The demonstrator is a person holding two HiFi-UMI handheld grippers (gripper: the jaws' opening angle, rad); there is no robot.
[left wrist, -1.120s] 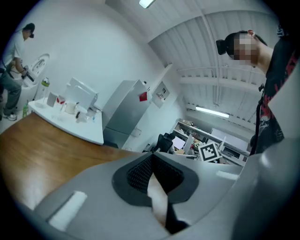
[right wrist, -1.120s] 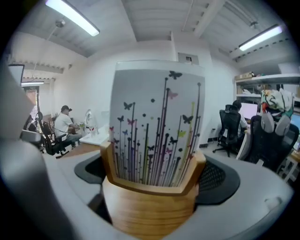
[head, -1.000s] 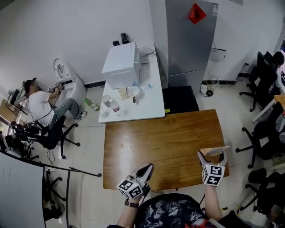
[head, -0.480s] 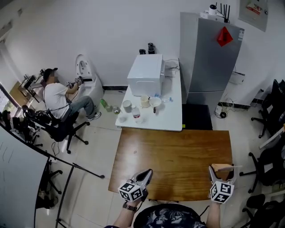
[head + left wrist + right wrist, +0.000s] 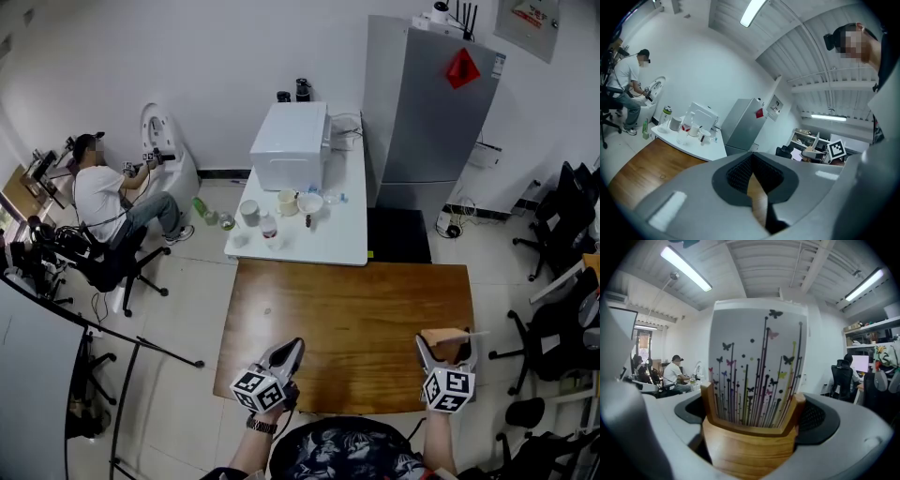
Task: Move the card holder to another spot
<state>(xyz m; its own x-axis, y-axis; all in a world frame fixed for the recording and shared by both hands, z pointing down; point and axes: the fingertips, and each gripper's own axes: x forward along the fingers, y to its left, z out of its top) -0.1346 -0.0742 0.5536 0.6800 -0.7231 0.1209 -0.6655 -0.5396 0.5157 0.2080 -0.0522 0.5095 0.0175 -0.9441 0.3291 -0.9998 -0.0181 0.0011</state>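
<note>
I see a wooden tabletop (image 5: 347,319), a white table (image 5: 314,246) behind it, a grey fridge (image 5: 422,103) against the white wall (image 5: 187,56), pale tiled floor (image 5: 183,300), black office chairs (image 5: 561,217) at right, and ceiling tube lights (image 5: 686,269).

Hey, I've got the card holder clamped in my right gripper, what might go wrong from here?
1. The tall butterfly card only stands in the slot of the wooden card holder; tilting the right gripper may let it slide out.
2. The holder sits close to the right edge of the wooden table, so setting it down there risks missing the top.
3. The card fills most of the right gripper view, so the landing spot is hard to judge from there.
</note>
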